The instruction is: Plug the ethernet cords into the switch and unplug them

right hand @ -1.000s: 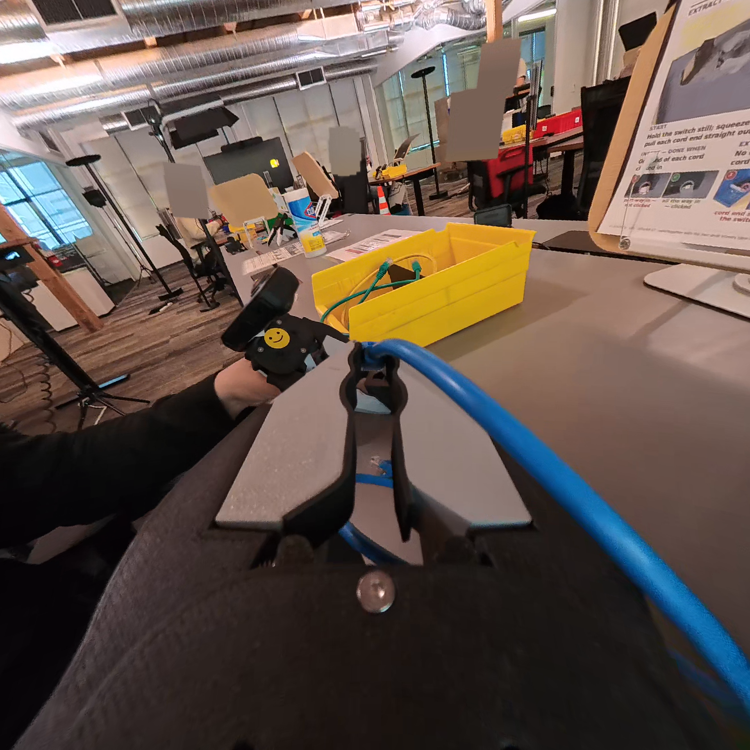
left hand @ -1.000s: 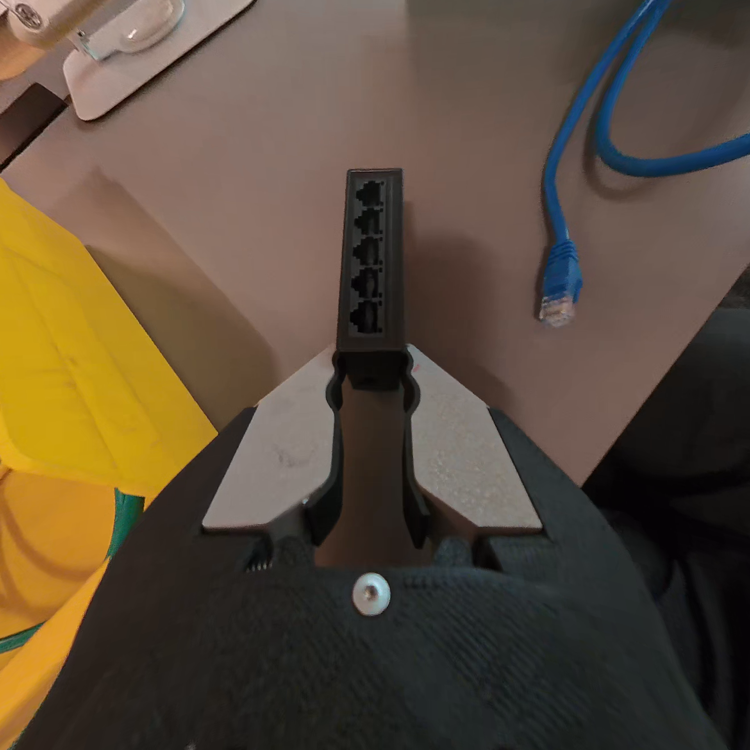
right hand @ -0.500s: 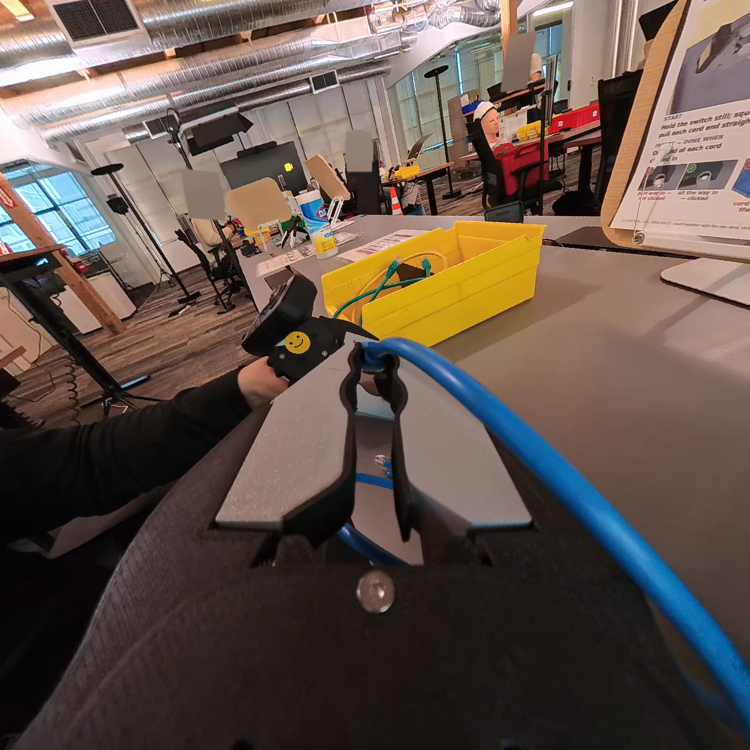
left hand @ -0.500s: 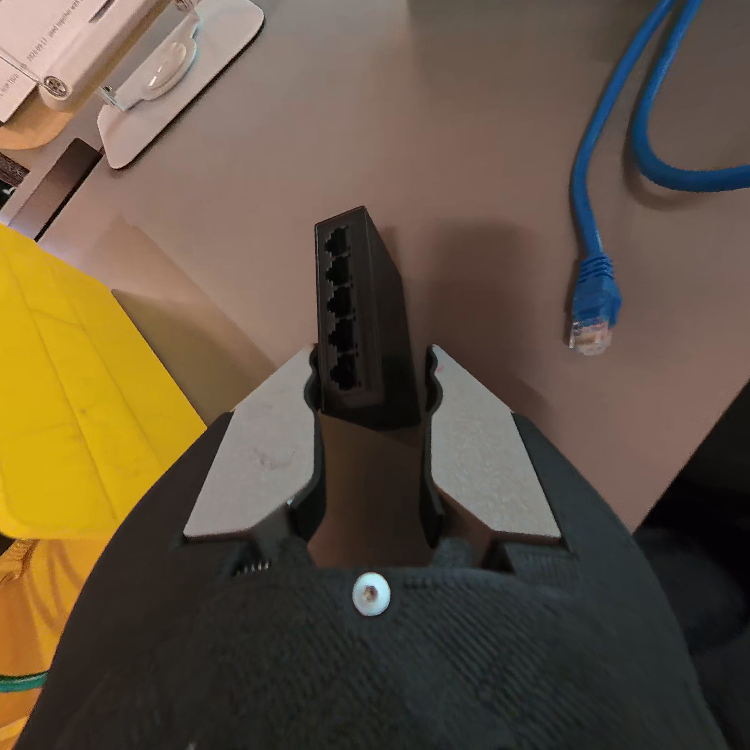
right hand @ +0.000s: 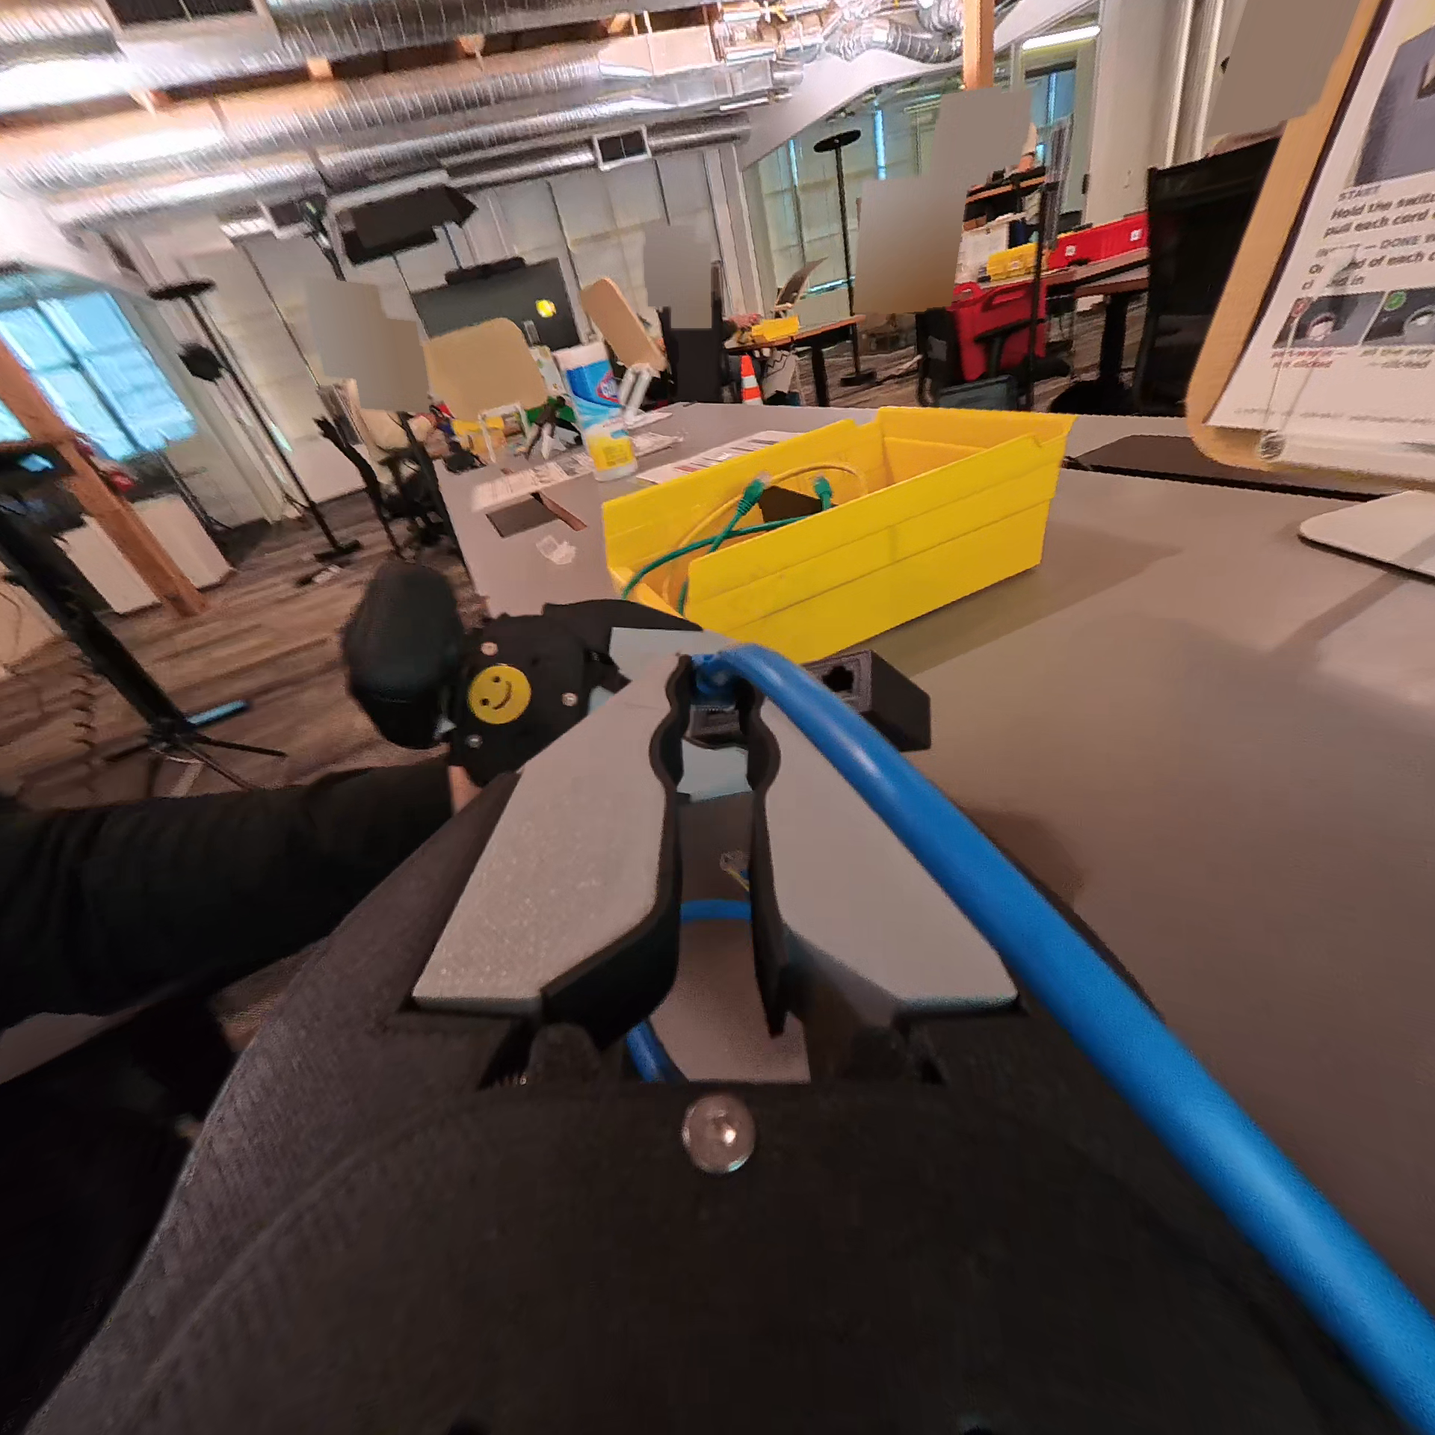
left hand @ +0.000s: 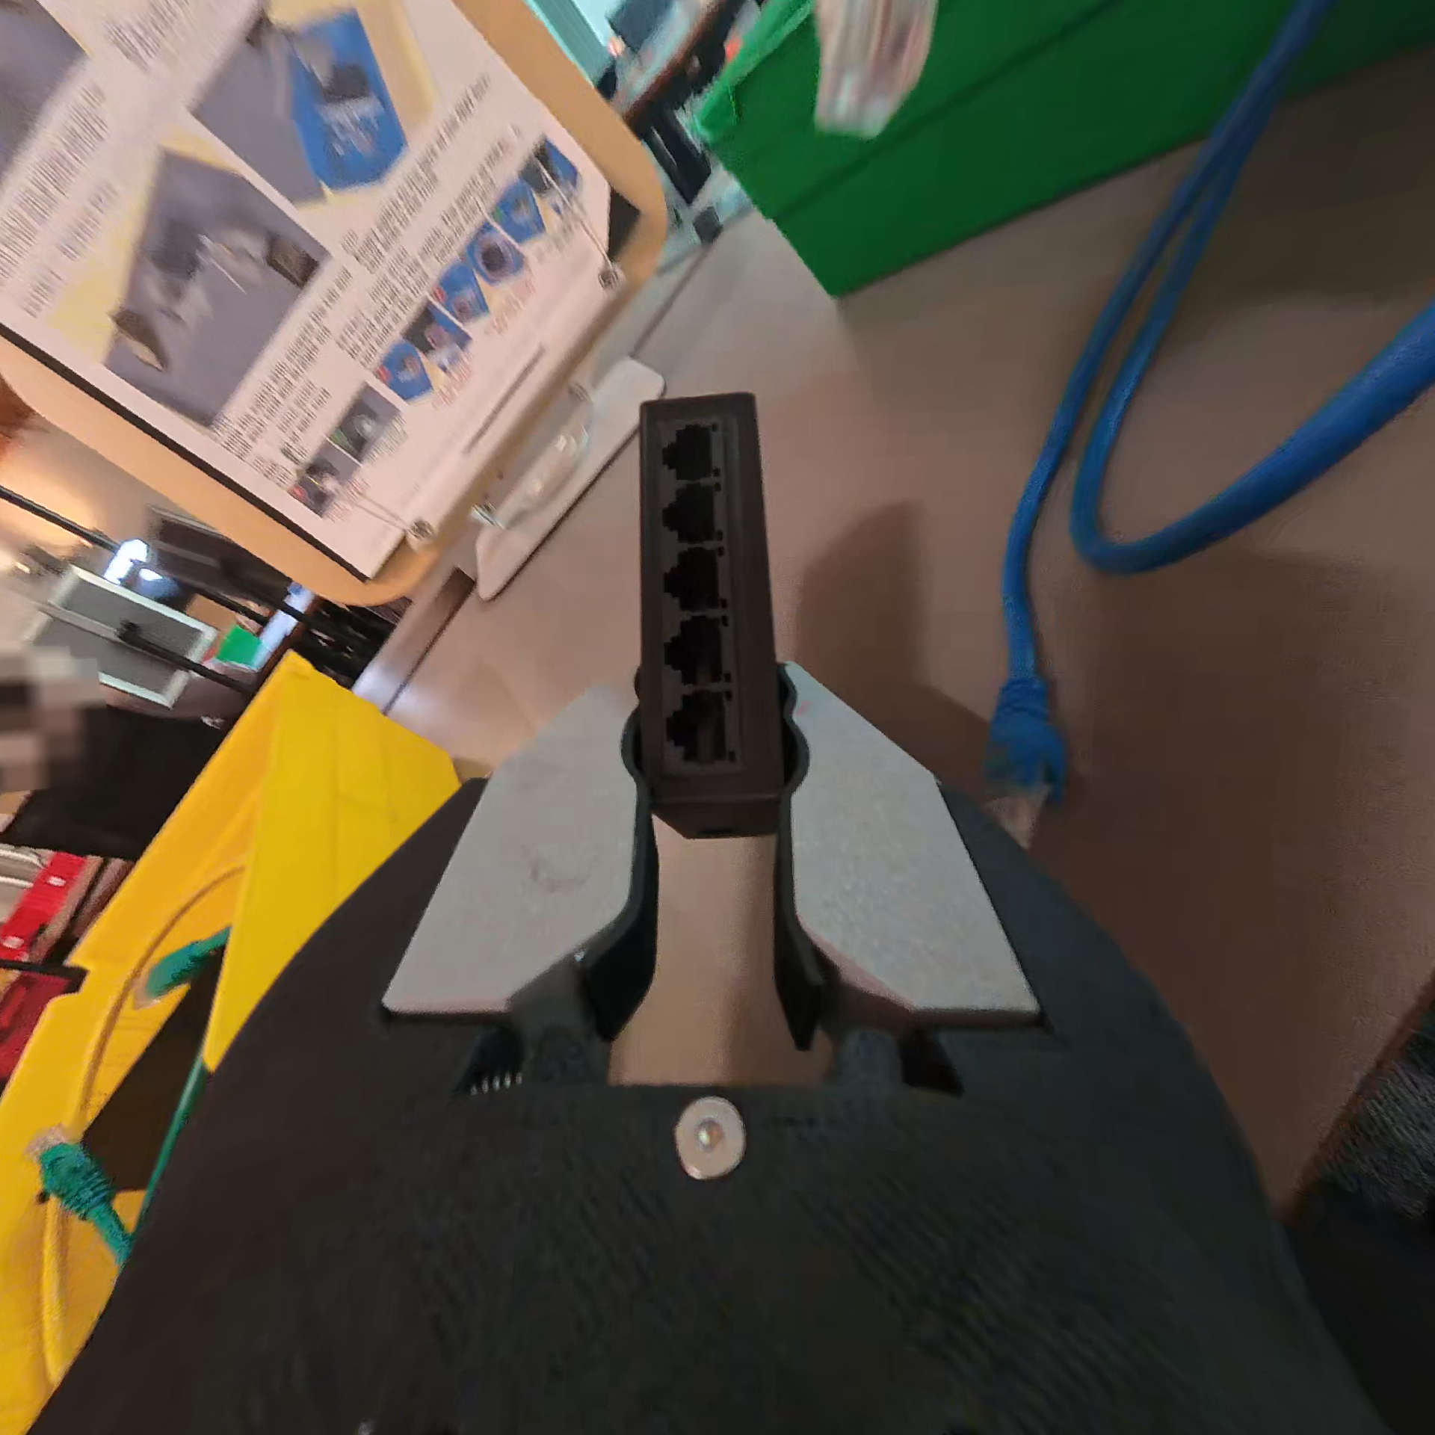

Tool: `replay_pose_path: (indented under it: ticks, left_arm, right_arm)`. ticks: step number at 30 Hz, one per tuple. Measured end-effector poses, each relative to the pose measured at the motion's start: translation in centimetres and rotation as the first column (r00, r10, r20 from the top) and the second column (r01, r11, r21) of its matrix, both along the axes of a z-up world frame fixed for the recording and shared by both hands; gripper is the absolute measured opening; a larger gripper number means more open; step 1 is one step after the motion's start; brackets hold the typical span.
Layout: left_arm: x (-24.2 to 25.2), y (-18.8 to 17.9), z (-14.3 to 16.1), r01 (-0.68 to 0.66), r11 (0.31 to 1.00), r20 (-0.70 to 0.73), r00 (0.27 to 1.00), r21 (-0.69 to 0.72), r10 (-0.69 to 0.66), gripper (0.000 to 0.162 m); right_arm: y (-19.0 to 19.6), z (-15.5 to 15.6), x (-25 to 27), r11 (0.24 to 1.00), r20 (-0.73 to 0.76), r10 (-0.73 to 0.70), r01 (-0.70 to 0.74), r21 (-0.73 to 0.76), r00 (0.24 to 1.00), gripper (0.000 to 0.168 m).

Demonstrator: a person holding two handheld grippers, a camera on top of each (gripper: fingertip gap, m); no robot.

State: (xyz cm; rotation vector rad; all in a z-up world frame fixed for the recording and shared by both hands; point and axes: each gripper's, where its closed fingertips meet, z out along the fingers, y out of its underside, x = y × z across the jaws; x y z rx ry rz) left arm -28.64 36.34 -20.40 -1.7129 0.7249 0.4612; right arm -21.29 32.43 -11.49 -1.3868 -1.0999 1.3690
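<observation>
My left gripper (left hand: 710, 745) is shut on the near end of the black switch (left hand: 703, 590), whose row of empty ports faces the camera. My right gripper (right hand: 714, 699) is shut on the plug (right hand: 708, 674) of the blue ethernet cable (right hand: 1009, 932). It holds the plug just in front of the switch (right hand: 877, 691), apart from the ports. That plug shows blurred at the top of the left wrist view (left hand: 870, 54). The cable's other plug (left hand: 1021, 745) lies loose on the table to the right of the switch.
A yellow bin (right hand: 854, 536) with green cords (right hand: 745, 497) stands beyond the switch, and shows at the left of the left wrist view (left hand: 295, 815). An instruction board on a stand (left hand: 272, 233) is behind. A green bin (left hand: 1009, 140) sits far right. The table edge (left hand: 1359, 1087) is near right.
My left gripper has taken a deeper hold on the switch and tilted up, so the board and green bin come into view. My right gripper has brought the blue plug close to the switch.
</observation>
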Motion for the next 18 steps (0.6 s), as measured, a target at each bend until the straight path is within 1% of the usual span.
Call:
replay_pose_path:
  ticks: [3, 7, 9, 12, 14, 16, 18]
  left_arm:
    - [0.5, 0.0, 0.7, 0.03, 0.997, -0.031, 0.999, 0.073, -0.028, 0.026]
    - [0.8, 0.1, 0.5, 0.039, 0.996, -0.058, 0.998, 0.075, -0.035, 0.026]
    - [1.0, 0.0, 0.6, 0.043, 0.995, -0.075, 0.997, 0.093, -0.036, 0.026]
    - [1.3, -0.2, 0.7, 0.054, 0.993, -0.084, 0.995, 0.104, -0.045, 0.026]
    - [1.3, -0.3, 1.0, 0.053, 0.991, -0.078, 0.996, 0.122, -0.044, 0.026]
    - [1.3, -0.4, 1.2, 0.055, 0.99, -0.068, 0.997, 0.133, -0.047, 0.026]
    - [1.3, -0.3, 1.1, 0.051, 0.991, -0.077, 0.996, 0.127, -0.042, 0.026]
  right_arm:
    - [-0.3, -0.9, -1.2, 0.991, 0.038, -0.069, 0.065, 0.118, 0.997, 0.006]
    - [-1.0, -1.3, -2.4, 0.967, 0.022, -0.111, 0.103, 0.232, 0.994, 0.007]
    - [-1.0, -1.5, -2.7, 0.956, 0.007, -0.137, 0.131, 0.264, 0.991, 0.006]
    - [-1.3, -1.8, -3.4, 0.951, -0.019, -0.15, 0.149, 0.272, 0.989, 0.006]
    - [-1.4, -2.5, -3.9, 0.944, -0.009, -0.172, 0.167, 0.285, 0.985, 0.007]
    - [-1.3, -2.9, -4.2, 0.926, -0.007, -0.201, 0.193, 0.325, 0.979, 0.005]
    - [-1.3, -3.4, -4.4, 0.902, 0.004, -0.239, 0.221, 0.371, 0.971, 0.008]
